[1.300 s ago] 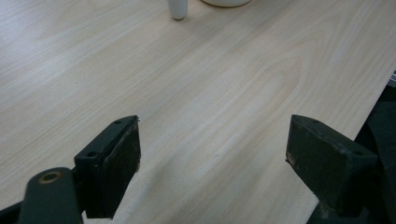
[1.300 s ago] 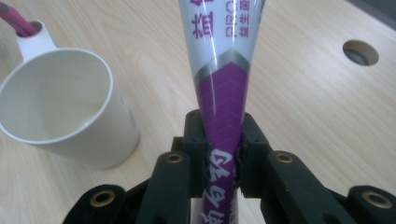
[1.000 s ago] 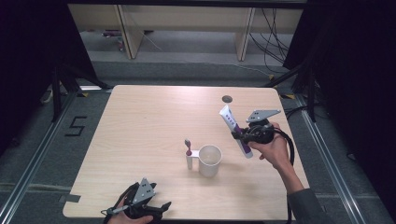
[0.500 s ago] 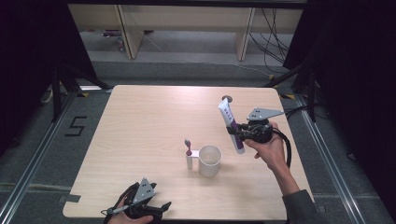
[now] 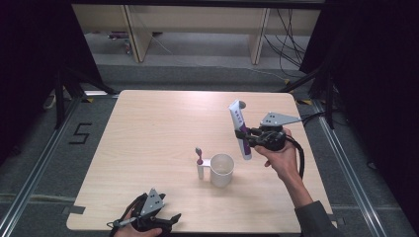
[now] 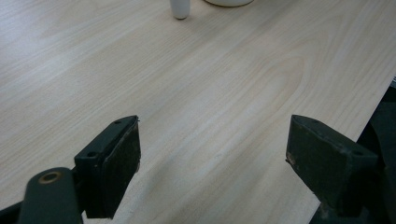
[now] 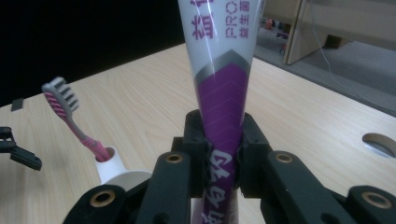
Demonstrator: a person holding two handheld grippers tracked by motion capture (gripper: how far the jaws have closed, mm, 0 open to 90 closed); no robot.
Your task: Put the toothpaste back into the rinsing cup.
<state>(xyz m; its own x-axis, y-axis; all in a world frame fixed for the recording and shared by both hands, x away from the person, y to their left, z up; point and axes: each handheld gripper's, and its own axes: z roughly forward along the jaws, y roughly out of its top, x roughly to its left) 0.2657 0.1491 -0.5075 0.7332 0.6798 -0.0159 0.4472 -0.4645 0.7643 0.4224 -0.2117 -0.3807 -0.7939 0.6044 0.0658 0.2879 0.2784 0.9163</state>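
My right gripper [image 5: 245, 136] is shut on a white and purple toothpaste tube [image 5: 239, 127], held off the table at the right with its cap end up and leaning left. In the right gripper view the jaws pinch the tube [image 7: 220, 88] at its purple part. A pink toothbrush [image 5: 199, 156] stands in a small white holder beside a white cup [image 5: 222, 170] at the table's middle, left of and below the tube. My left gripper [image 5: 165, 220] rests at the near left edge, open, with bare table between its jaws [image 6: 215, 158].
The wooden table [image 5: 148, 128] has a small round hole [image 7: 379, 143] near its far right part. Shelves and cables lie beyond the far edge. The holder's base [image 6: 180, 8] stands well ahead of the left gripper.
The right gripper has shifted the tube slightly farther from the person, toward the table's far side. The left gripper, the cup and the toothbrush have stayed put.
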